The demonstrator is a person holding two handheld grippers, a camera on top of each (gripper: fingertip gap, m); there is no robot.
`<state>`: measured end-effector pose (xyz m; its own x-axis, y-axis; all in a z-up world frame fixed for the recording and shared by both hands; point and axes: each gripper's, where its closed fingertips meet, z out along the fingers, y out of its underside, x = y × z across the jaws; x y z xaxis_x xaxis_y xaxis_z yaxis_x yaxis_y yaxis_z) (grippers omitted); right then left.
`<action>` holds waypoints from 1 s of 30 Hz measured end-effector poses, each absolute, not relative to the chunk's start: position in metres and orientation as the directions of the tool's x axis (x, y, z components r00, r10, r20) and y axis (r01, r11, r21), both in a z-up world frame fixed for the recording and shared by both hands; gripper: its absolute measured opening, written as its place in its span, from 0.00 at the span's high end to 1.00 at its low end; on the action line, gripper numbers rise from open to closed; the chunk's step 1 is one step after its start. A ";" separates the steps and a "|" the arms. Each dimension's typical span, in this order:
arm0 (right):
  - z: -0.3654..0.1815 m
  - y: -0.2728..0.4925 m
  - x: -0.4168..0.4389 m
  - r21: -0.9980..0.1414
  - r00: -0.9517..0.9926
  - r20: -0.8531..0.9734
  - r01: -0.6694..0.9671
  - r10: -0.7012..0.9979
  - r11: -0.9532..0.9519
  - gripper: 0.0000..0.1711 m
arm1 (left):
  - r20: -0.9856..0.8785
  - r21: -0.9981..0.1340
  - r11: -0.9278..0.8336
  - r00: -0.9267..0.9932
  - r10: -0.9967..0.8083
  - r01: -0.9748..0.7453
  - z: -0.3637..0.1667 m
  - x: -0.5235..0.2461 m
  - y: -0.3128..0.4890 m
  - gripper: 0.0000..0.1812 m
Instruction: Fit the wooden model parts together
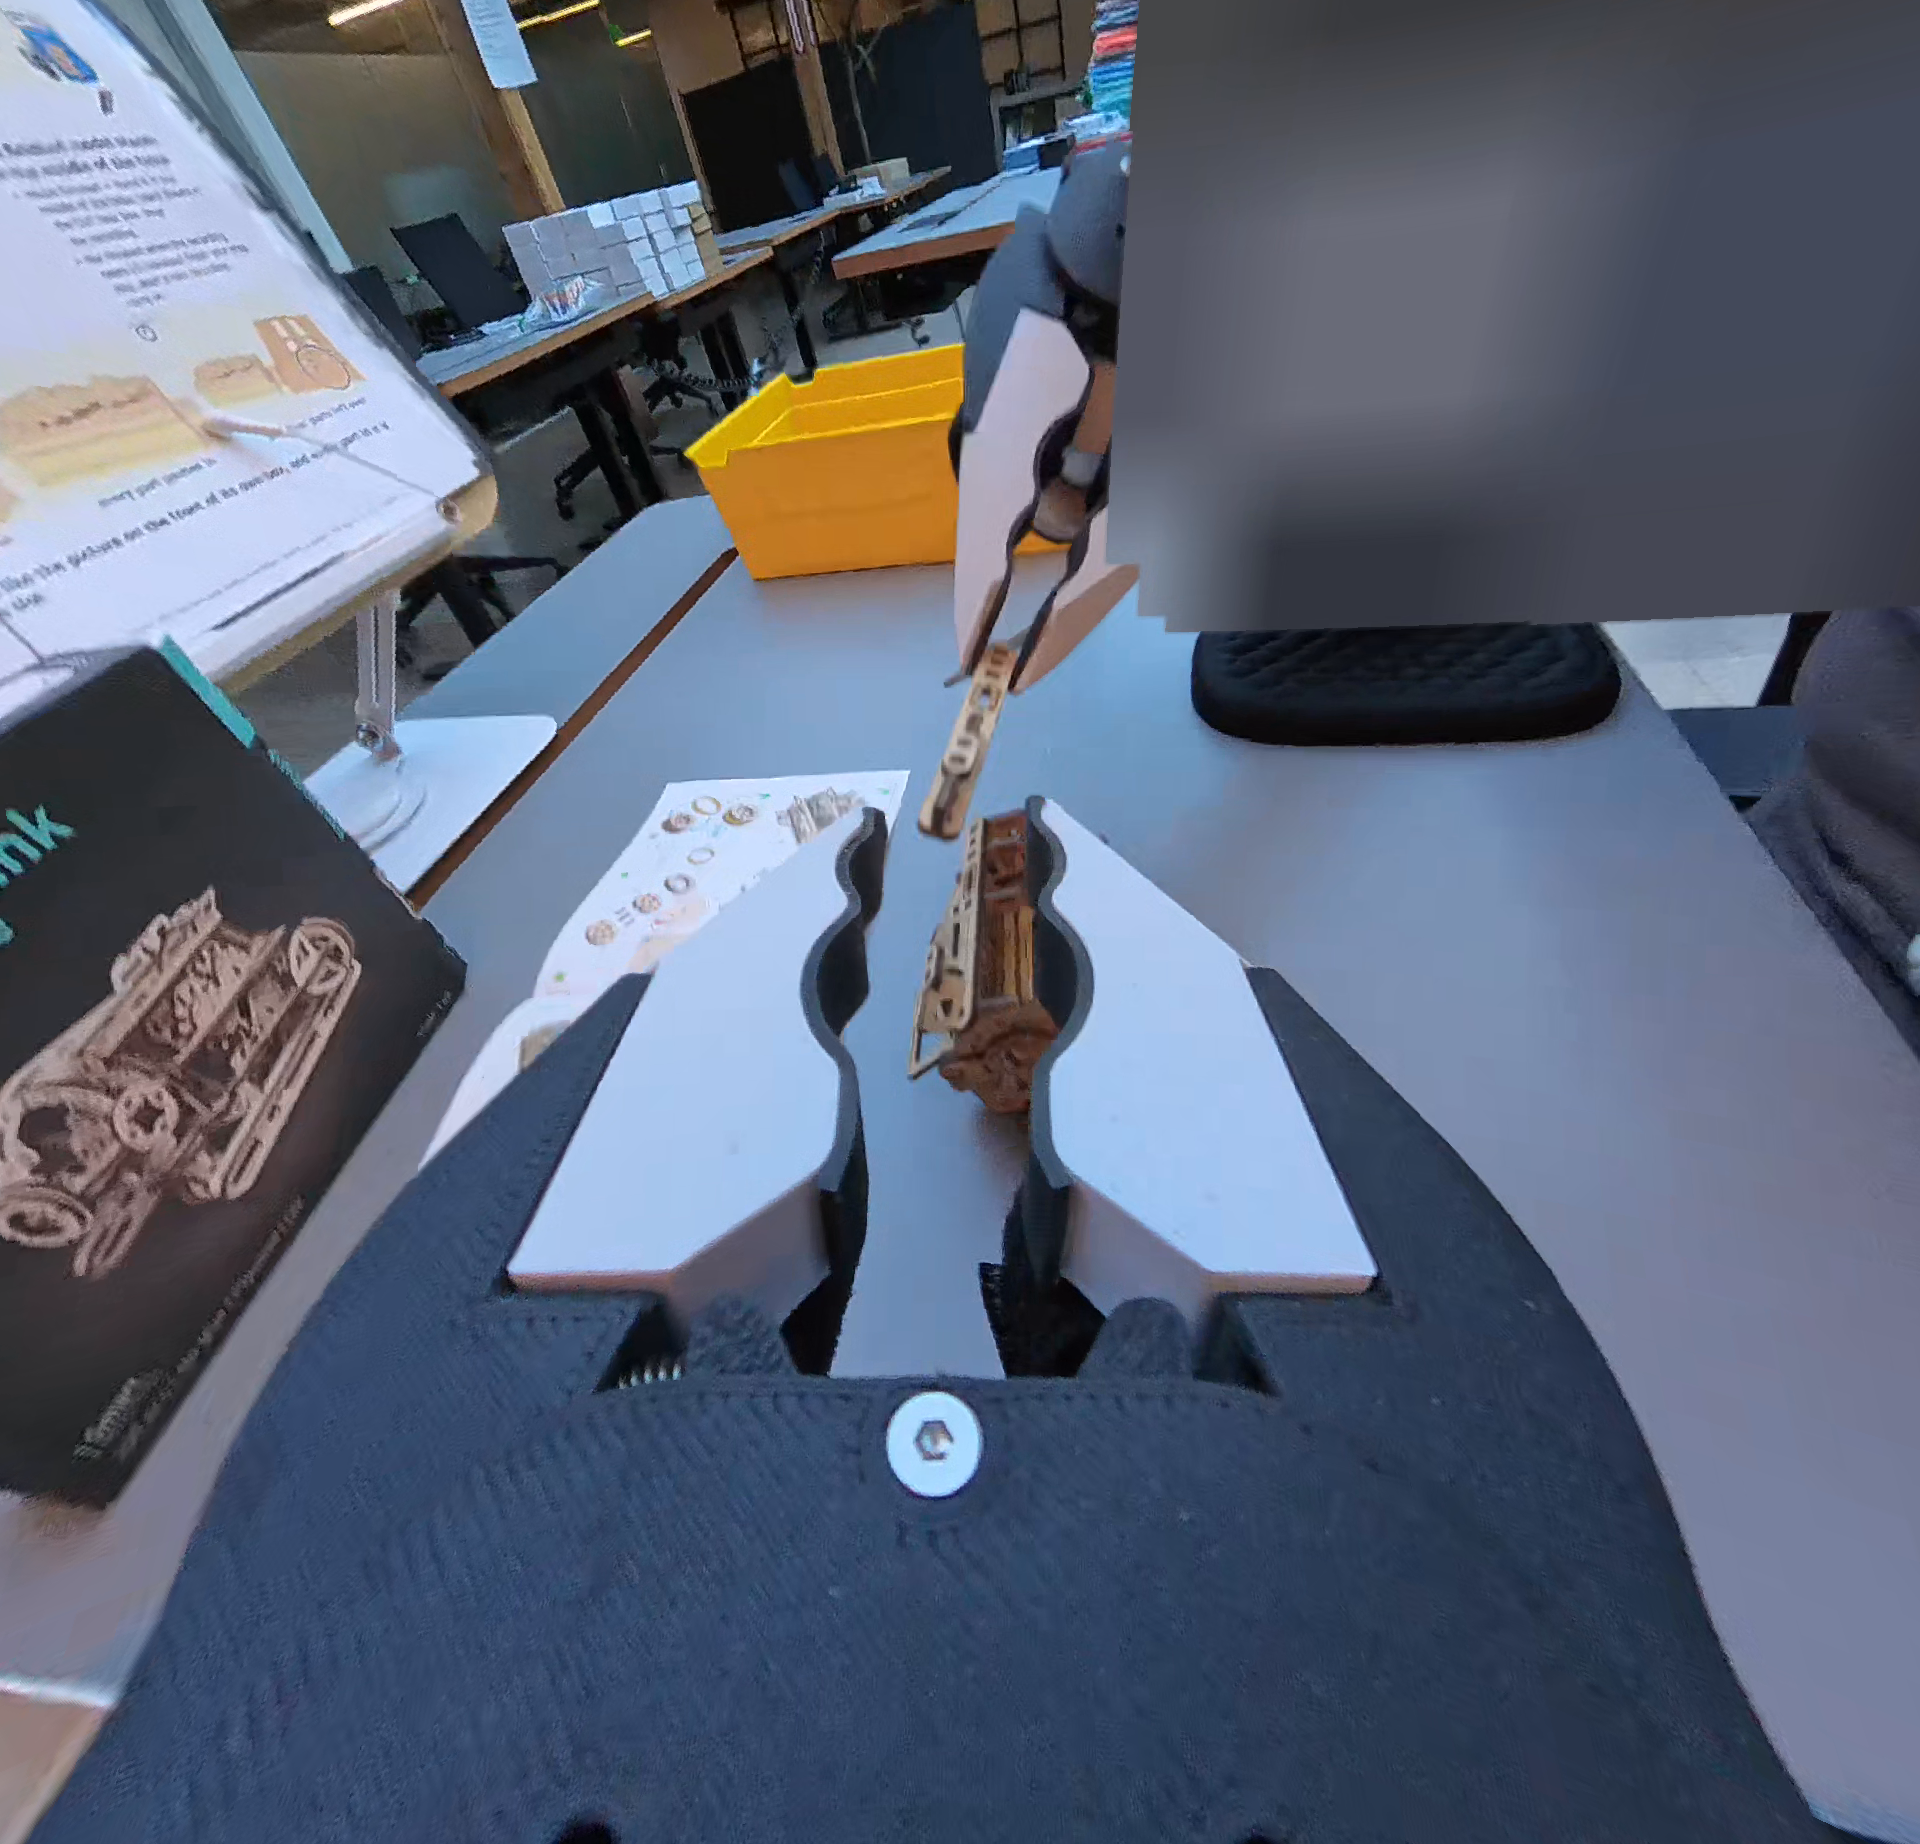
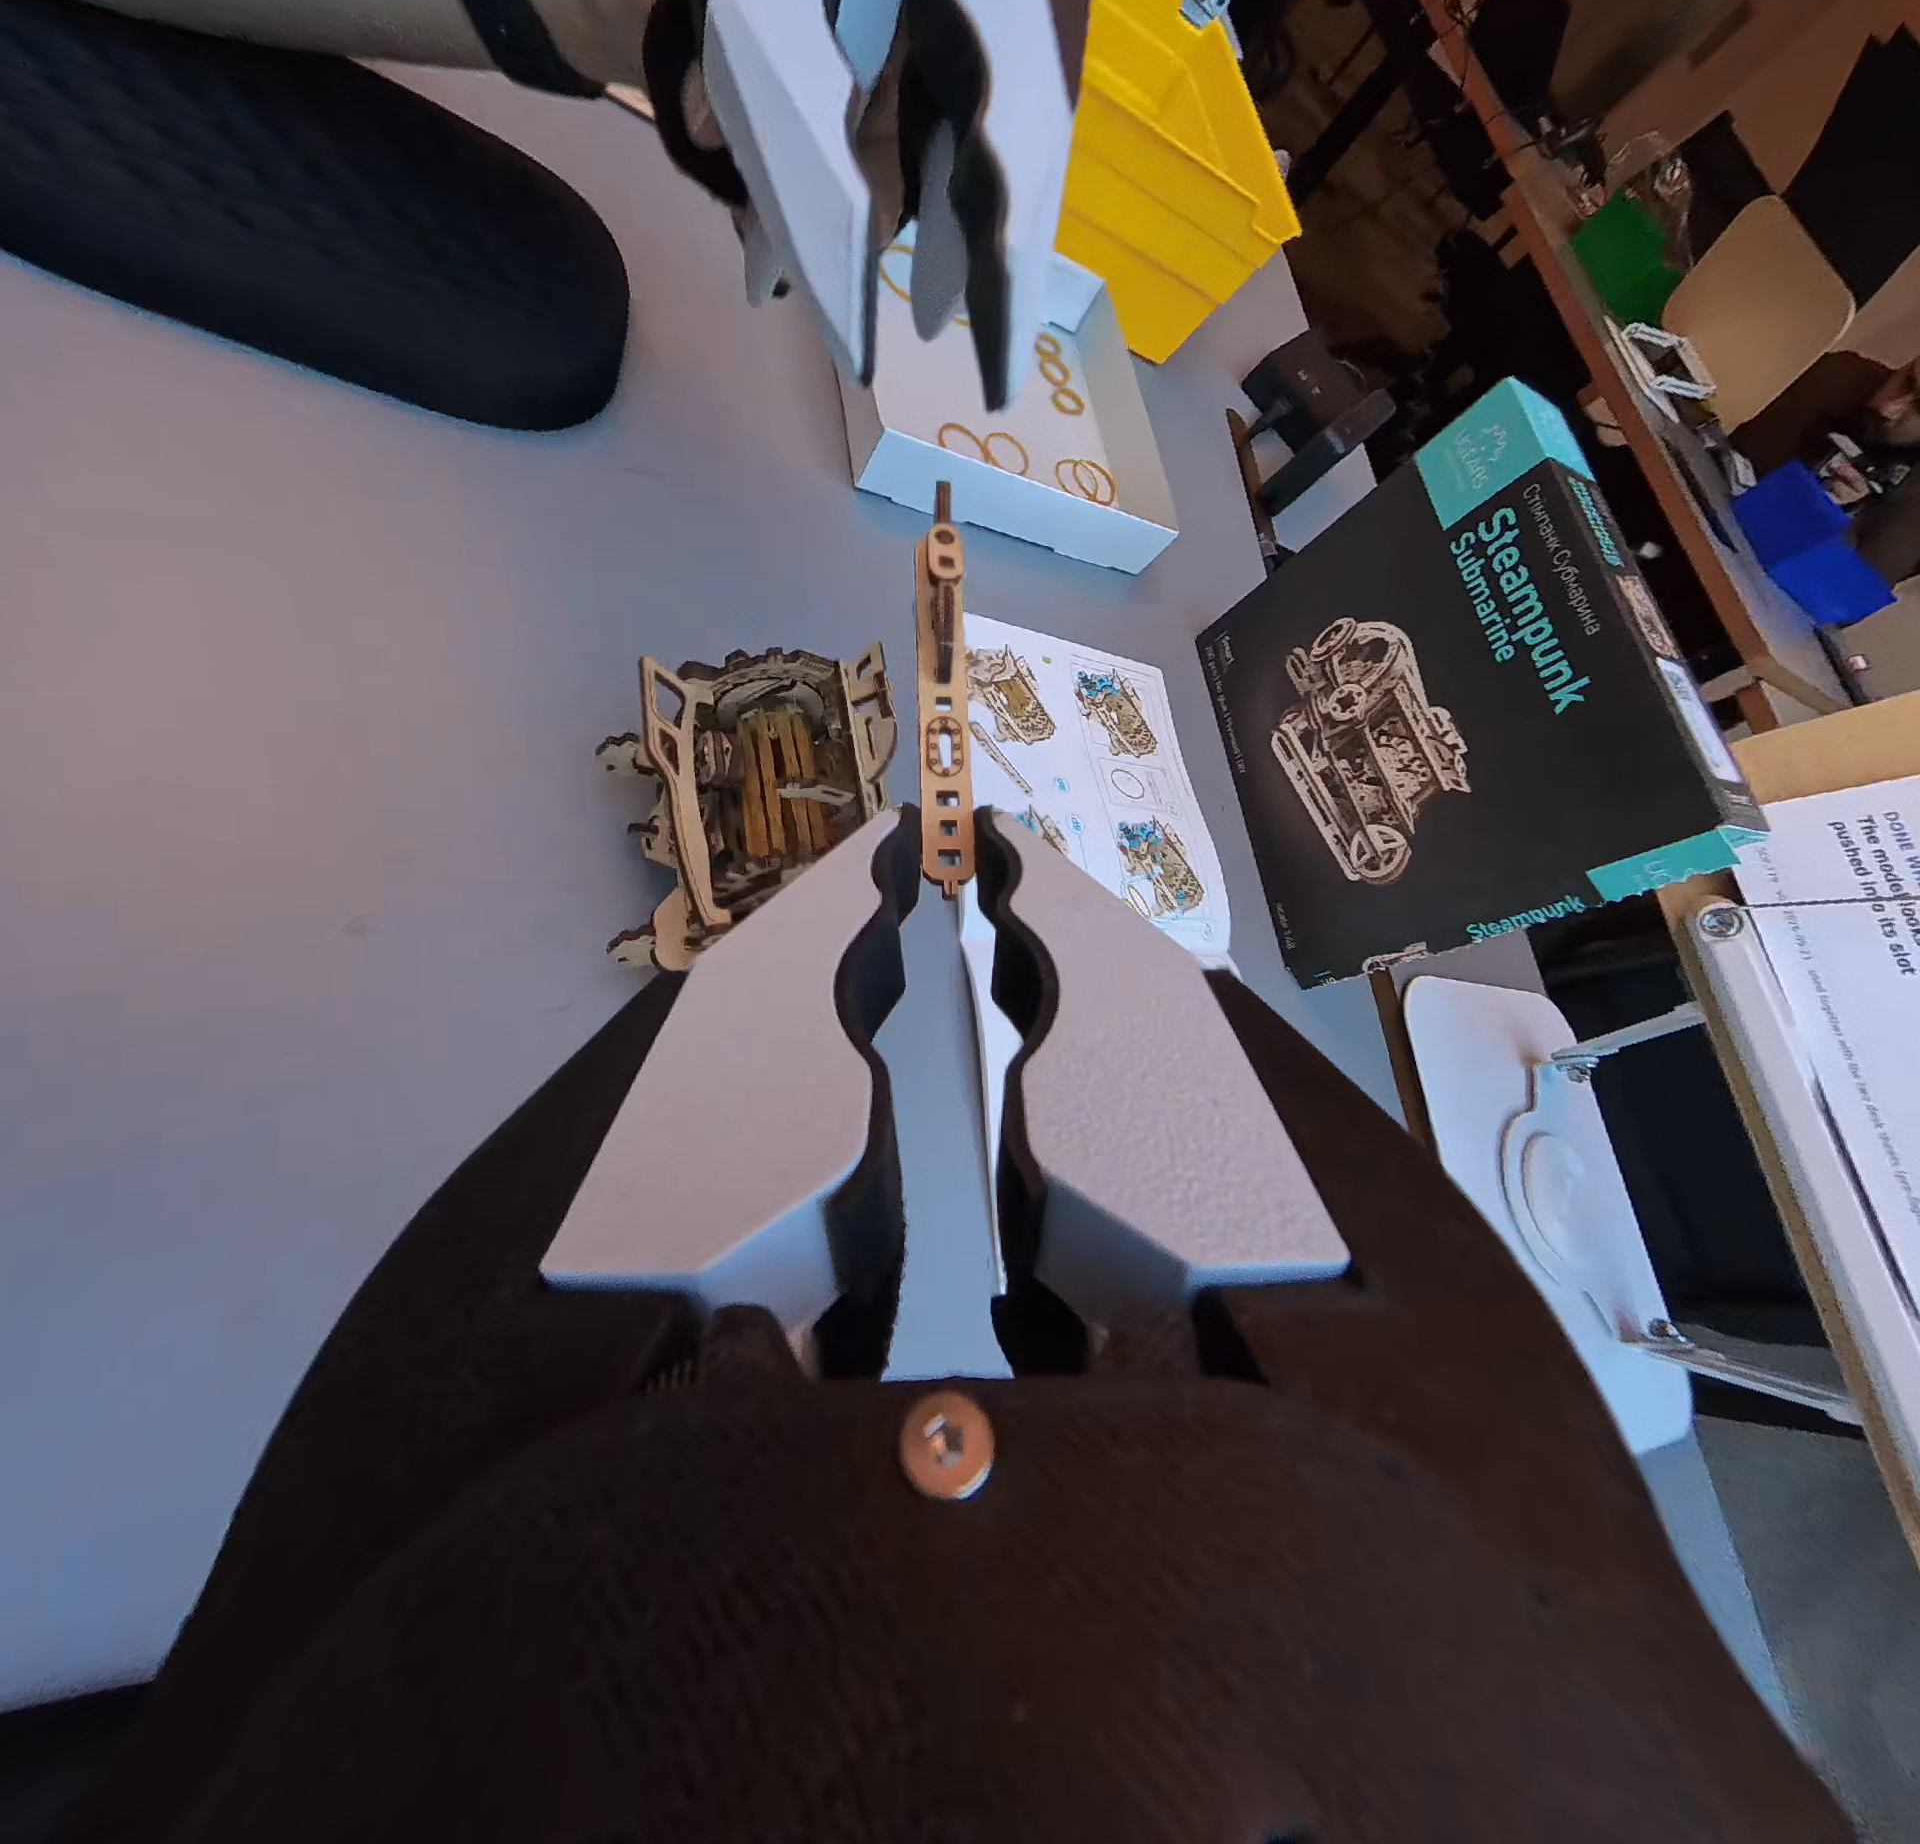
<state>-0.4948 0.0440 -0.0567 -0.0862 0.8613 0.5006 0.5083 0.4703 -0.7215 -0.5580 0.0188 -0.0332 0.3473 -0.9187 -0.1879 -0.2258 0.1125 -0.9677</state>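
The partly built wooden model (image 2: 743, 786) stands on the grey table (image 2: 312, 651). In the left wrist view the model (image 1: 992, 963) shows between my left gripper's fingers, close to the right finger (image 1: 1132, 1015). My left gripper (image 1: 954, 823) is open and empty; the right wrist view shows it (image 2: 930, 381) hovering above the table beyond the model. My right gripper (image 2: 945, 833) is shut on a flat slotted wooden strip (image 2: 943, 714) and holds it upright just right of the model. In the left wrist view the right gripper (image 1: 1003, 667) holds the strip (image 1: 966, 745) just above the model's far end.
An open instruction booklet (image 2: 1101, 776) lies beside the model. The black model box (image 2: 1455, 714) stands right of the booklet. A white tray with rubber bands (image 2: 1018, 464) and a yellow bin (image 2: 1164, 163) sit behind. A black wrist pad (image 2: 291, 236) lies left. An instruction sheet stand (image 1: 187, 288) stands nearby. The left gripper's tips are roughly 8 cm from the right gripper's.
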 end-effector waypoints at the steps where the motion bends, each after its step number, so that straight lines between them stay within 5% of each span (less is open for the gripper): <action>1: -0.057 0.042 -0.497 -0.734 -0.098 0.482 0.498 0.871 0.462 0.95 | -0.182 -0.967 0.101 0.359 -0.916 -0.232 -0.043 -0.562 0.018 0.86; 25: -0.101 0.024 -0.507 -0.722 -0.183 0.459 0.493 0.870 0.485 0.95 | -0.312 -0.934 0.209 0.374 -0.873 -0.290 -0.073 -0.551 0.002 1.00; 30: -0.105 0.026 -0.506 -0.709 -0.181 0.471 0.505 0.863 0.492 0.95 | -0.280 -0.950 0.196 0.384 -0.880 -0.243 -0.067 -0.551 0.001 0.93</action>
